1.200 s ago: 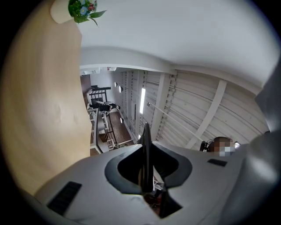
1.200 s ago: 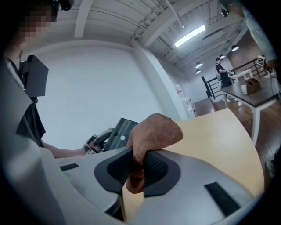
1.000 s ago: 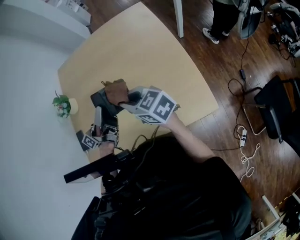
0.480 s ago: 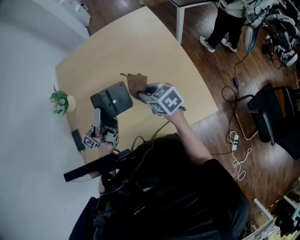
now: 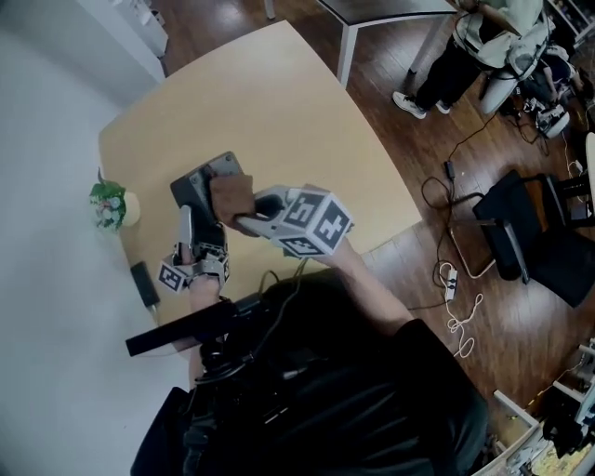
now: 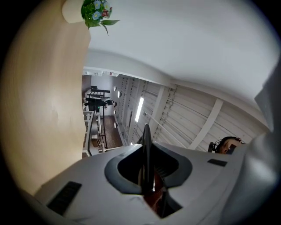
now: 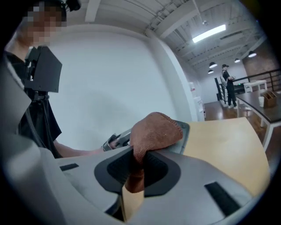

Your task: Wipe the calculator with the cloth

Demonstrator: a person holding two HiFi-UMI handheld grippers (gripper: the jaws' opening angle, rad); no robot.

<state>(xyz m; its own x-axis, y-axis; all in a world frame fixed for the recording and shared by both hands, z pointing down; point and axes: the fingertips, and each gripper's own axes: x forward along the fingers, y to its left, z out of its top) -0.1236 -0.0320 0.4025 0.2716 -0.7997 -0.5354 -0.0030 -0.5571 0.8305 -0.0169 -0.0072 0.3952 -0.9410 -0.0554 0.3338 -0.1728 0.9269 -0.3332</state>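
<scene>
The dark grey calculator (image 5: 195, 184) is over the left part of the wooden table (image 5: 279, 102). My left gripper (image 5: 189, 223) is shut on its near edge; in the left gripper view it shows edge-on as a thin dark blade (image 6: 145, 145) between the jaws (image 6: 146, 178). My right gripper (image 5: 249, 206), with its marker cube, comes in from the right, shut on the brown cloth (image 5: 232, 193). The cloth lies against the calculator's right part. In the right gripper view the cloth (image 7: 154, 131) bulges up out of the jaws (image 7: 137, 170) and hides most of the calculator (image 7: 184, 131) behind it.
A small potted plant (image 5: 109, 206) stands at the table's left edge by the white wall, also seen at the top of the left gripper view (image 6: 96, 11). A flat black object (image 5: 144, 284) lies near the front left corner. A person (image 5: 483, 42), a chair (image 5: 535, 232) and floor cables are off to the right.
The cloth sat on the calculator a second ago, swung off to its right half a second ago, and is now back on it. The left gripper keeps its hold on the calculator.
</scene>
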